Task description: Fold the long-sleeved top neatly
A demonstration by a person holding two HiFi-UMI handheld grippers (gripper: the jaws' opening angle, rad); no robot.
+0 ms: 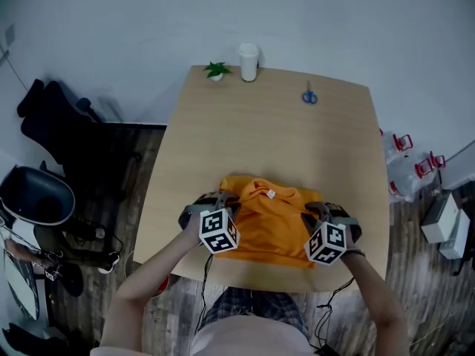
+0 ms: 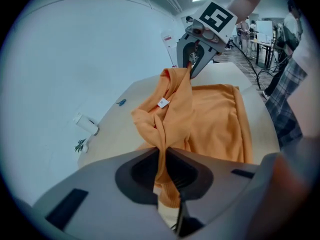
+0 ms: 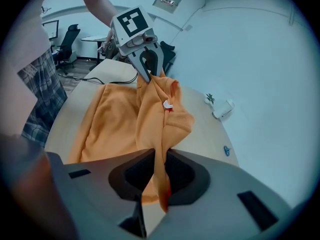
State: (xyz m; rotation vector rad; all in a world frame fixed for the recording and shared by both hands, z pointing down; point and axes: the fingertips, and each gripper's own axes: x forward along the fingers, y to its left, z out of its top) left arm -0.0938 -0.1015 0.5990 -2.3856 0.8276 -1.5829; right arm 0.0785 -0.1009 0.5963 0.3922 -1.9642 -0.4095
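While gripped, top (image 1: 271, 225) by table (image 1: 274, 139) edge.

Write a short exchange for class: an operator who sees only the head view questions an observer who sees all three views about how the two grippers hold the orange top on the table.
Operator: In the head view I can't see either set of jaws. Is the left gripper actually gripping the orange top?
Observer: Yes. In the left gripper view its jaws are closed on a bunched fold of the fabric, which runs up between them.
Operator: And the right gripper?
Observer: It's the same there. In the right gripper view its jaws pinch a gathered fold, and the collar edge with the white label runs from there across to the other gripper.
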